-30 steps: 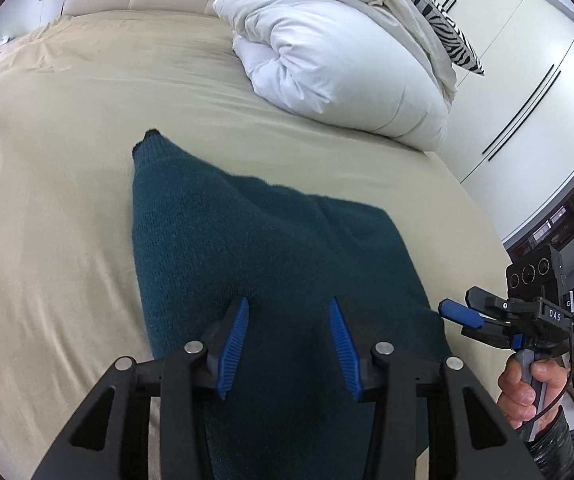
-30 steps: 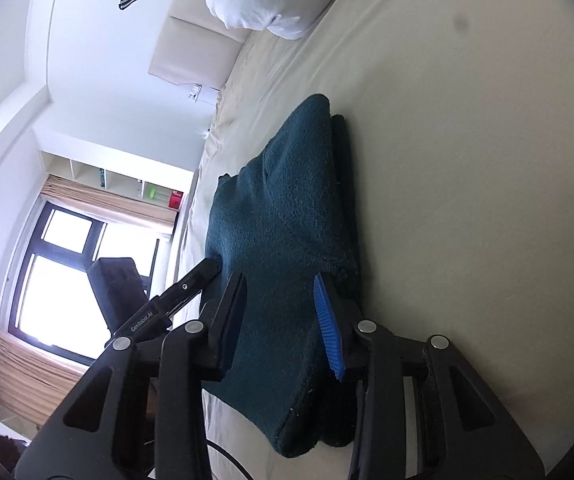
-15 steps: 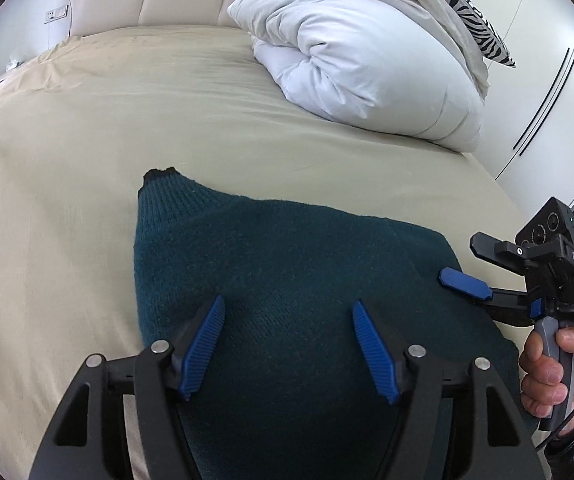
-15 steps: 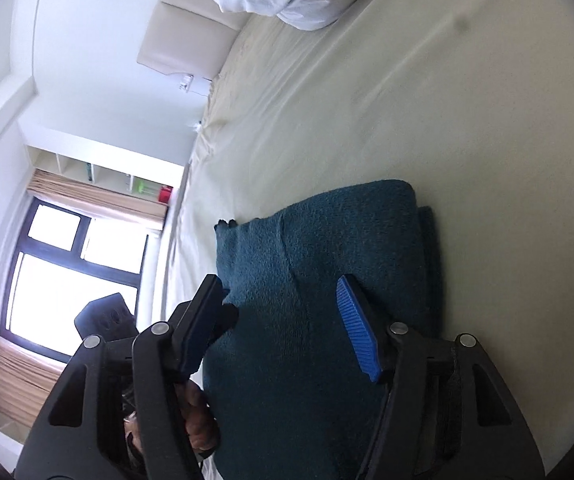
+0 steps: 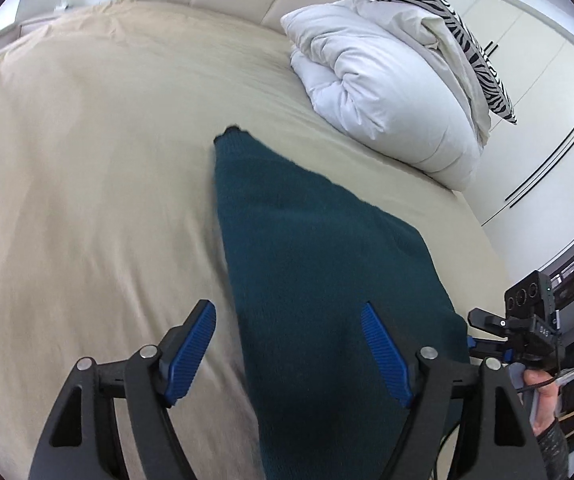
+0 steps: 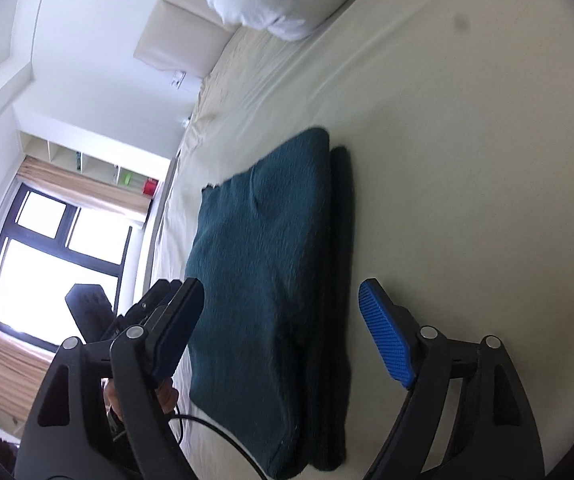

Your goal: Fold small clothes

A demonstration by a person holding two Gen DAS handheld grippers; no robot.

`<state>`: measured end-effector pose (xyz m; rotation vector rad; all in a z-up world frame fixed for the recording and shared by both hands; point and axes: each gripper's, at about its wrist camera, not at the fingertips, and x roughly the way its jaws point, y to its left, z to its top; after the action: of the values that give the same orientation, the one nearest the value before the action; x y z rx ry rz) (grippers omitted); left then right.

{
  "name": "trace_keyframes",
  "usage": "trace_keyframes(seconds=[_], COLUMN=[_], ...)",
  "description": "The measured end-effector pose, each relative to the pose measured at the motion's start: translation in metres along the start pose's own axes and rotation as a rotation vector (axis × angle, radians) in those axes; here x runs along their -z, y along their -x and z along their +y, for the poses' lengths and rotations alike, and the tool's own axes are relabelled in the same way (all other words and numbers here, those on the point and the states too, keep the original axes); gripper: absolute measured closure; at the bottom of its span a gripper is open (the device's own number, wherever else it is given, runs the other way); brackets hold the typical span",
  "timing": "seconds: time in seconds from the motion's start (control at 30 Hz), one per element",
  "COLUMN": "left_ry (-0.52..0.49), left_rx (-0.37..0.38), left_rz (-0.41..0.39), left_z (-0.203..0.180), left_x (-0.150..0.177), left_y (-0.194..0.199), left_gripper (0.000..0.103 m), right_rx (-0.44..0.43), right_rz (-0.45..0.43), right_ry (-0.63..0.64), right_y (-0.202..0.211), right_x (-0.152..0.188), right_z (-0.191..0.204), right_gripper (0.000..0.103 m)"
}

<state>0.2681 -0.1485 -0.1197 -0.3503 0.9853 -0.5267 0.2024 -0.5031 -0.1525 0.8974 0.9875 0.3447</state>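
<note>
In the left wrist view, the left gripper [image 5: 289, 354] sat at 6 o'clock with its jaws apart and opening, pads pressing on nothing, while the folded teal garment [image 5: 319, 276] lay flat on the beige bed [image 5: 87, 160] from centre toward 5 o'clock. A white duvet [image 5: 383, 92] was bunched at 1 o'clock. At 4 o'clock the right gripper [image 5: 483, 334], held in a hand [image 5: 543, 396], likewise had its jaws apart and opening, clear of the cloth.

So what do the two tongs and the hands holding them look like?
Both tongs, left and right, have black open-frame arms with silver pivot screws and ribbed blue pads. The right one carries a black camera box with round lenses and small white lettering. A thin black cable trails from the left one. A dark sleeve covers the right wrist.
</note>
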Motion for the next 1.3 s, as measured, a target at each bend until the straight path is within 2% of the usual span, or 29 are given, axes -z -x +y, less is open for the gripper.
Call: trace_keyframes(seconds=[0.07, 0.17, 0.27, 0.37, 0.43, 0.5, 0.6, 0.67, 0.8, 0.93, 1.13, 1.3], left_ry=[0.028, 0.025, 0.030, 0.079, 0.088, 0.093, 0.094, 0.105, 0.078, 0.046, 0.071, 0.097], left_rx=[0.031, 0.056, 0.075, 0.100, 0.096, 0.091, 0.103, 0.120, 0.118, 0.115, 0.096, 0.073], left_rz=[0.052, 0.118, 0.140, 0.162, 0.176, 0.189, 0.180, 0.181, 0.166, 0.130, 0.076, 0.037], left_z=[0.001, -0.003, -0.003, 0.001, -0.001, -0.005, -0.005, -0.003, -0.005, 0.001, 0.035, 0.065], left_x=[0.006, 0.011, 0.009, 0.003, -0.001, -0.003, 0.000, 0.003, 0.016, 0.041, 0.091, 0.130], left_y=[-0.007, -0.019, -0.029, -0.039, -0.042, -0.043, -0.036, -0.028, 0.007, 0.062, 0.147, 0.203], left_gripper=[0.025, 0.026, 0.027, 0.027, 0.038, 0.049, 0.059, 0.062, 0.064, 0.064, 0.064, 0.064], right_rx=[0.026, -0.010, 0.018, 0.049, 0.064, 0.101, 0.143, 0.149, 0.132, 0.136, 0.095, 0.050], right_rz=[0.003, 0.002, 0.080, 0.127, 0.144, 0.158, 0.146, 0.121, 0.072, 0.077, 0.116, 0.164], right_ry=[-0.003, -0.033, -0.004, 0.002, -0.020, -0.018, 0.012, 0.024, 0.051, 0.143, 0.226, 0.272], right_y=[-0.004, 0.001, -0.013, -0.029, -0.037, -0.044, -0.044, -0.040, -0.026, -0.020, -0.026, -0.049], right_x=[0.007, 0.014, 0.016, 0.011, 0.005, 0.003, 0.010, 0.012, 0.026, 0.067, 0.150, 0.221], right_z=[-0.004, -0.006, -0.001, 0.003, 0.002, 0.004, 0.011, 0.017, 0.035, 0.077, 0.135, 0.175], right_gripper=[0.024, 0.024, 0.035, 0.037, 0.046, 0.062, 0.071, 0.076, 0.081, 0.081, 0.081, 0.081])
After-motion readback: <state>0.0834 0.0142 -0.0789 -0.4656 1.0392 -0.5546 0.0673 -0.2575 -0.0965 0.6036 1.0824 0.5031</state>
